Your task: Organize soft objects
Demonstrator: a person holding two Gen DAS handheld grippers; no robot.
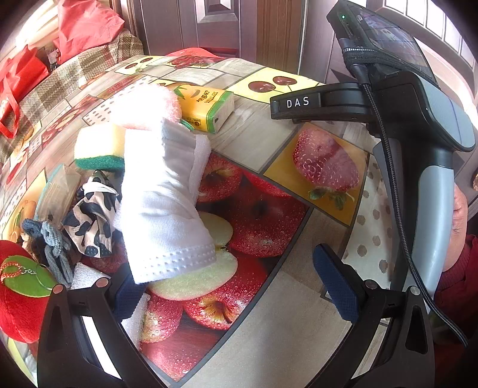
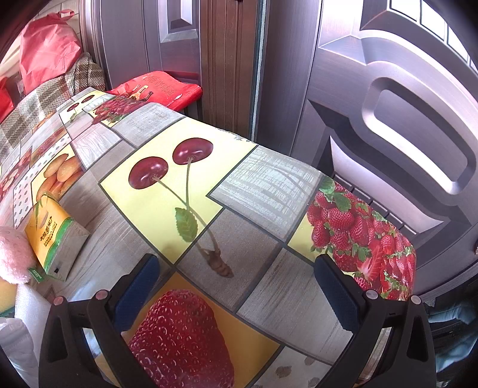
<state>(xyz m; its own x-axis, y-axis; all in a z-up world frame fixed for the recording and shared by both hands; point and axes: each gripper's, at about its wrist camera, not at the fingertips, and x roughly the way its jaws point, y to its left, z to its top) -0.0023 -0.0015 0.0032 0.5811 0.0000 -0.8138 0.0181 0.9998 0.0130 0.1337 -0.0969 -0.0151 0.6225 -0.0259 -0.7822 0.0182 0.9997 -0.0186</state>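
A white face mask (image 1: 167,209) lies on the fruit-print tablecloth (image 1: 269,155), draped over a pile of soft things. Around it are a yellow-green sponge (image 1: 98,149), a pink fluffy cloth (image 1: 146,104), a black-and-white patterned cloth (image 1: 89,215), grey hair ties (image 1: 53,244) and a red plush apple (image 1: 21,289). My left gripper (image 1: 236,286) is open, its left pad (image 1: 128,295) touching the mask's near end. My right gripper (image 2: 236,295) is open and empty over bare tablecloth (image 2: 269,185); its body shows in the left wrist view (image 1: 418,119).
A yellow tissue pack (image 1: 209,107) lies behind the pile; it also shows in the right wrist view (image 2: 53,235). Red bags (image 1: 83,27) sit on a checked sofa (image 1: 59,80) at the far left. Dark doors (image 2: 388,119) stand past the table's far edge.
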